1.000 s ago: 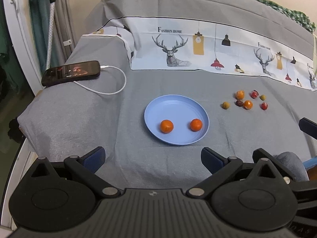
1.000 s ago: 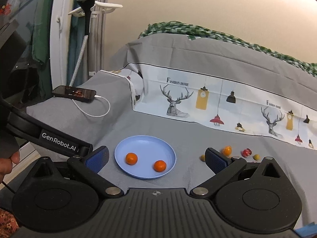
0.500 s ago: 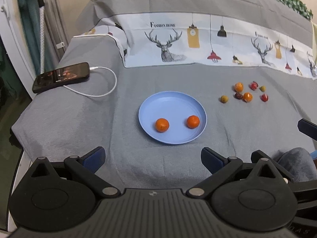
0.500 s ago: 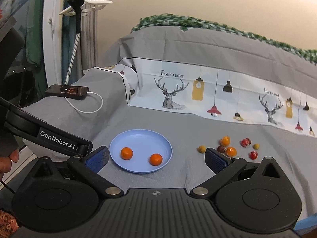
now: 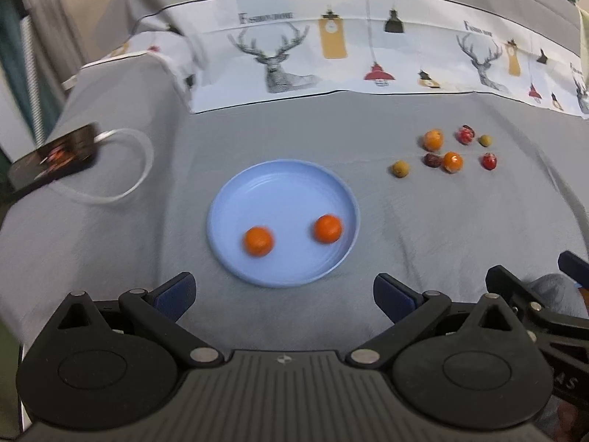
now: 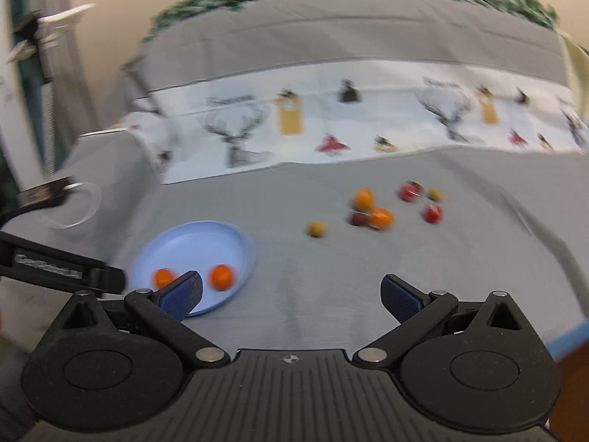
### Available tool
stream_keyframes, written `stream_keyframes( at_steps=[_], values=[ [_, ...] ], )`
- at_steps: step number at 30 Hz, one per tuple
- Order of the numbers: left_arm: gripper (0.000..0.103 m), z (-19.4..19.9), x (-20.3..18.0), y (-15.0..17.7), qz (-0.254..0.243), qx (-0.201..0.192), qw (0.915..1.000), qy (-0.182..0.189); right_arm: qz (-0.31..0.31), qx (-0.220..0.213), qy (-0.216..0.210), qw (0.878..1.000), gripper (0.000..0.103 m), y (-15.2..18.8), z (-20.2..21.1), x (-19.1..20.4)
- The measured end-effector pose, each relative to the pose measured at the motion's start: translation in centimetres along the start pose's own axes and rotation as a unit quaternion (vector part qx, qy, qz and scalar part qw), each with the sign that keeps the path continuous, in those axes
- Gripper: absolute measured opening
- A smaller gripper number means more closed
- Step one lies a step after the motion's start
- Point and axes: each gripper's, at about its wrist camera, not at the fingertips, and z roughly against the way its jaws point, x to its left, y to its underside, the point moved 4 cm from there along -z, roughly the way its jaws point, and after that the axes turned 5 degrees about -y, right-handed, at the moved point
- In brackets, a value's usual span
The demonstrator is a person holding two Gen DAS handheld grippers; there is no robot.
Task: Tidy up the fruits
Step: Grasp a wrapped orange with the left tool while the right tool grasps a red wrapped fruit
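Holding my left hand-held gripper low over the near edge of the bed, I keep its fingers spread wide apart with nothing between them, aimed at the blue plate where two oranges sit side by side. My right hand-held gripper is level and also gaping empty, pointed at bare grey cover with the plate off to its left. The loose fruits, orange, red, dark and olive ones, lie clustered well beyond its fingertips, apart from the plate.
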Motion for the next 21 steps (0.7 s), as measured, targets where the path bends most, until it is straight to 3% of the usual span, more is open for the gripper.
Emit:
stream_keyframes(
  at_steps=[5, 11, 16, 21],
  values=[
    [0.103, -2.9, -4.4, -4.1, -0.036, -0.003, 0.9991, 0.022, -0.044, 0.001, 0.076, 0.996, 0.102, -0.6, -3.4, -4.7],
    [0.103, -8.1, -10.8, -9.1, -0.082, -0.009, 0.9954, 0.050, -0.096, -0.003, 0.175, 0.980, 0.102, -1.7, -9.8, -11.7],
    [0.103, -13.6, -16.8, -13.9, -0.123, -0.022, 0.9876, 0.094, -0.073, 0.001, 0.238, 0.969, 0.102, -3.6, -17.6, -17.1],
    [0.103, -21.0, -22.6, -18.0, -0.146, -0.004, 0.9812, 0.126, -0.071, 0.001, 0.231, 0.970, 0.102, -4.7, -24.2, -20.9]
  ],
)
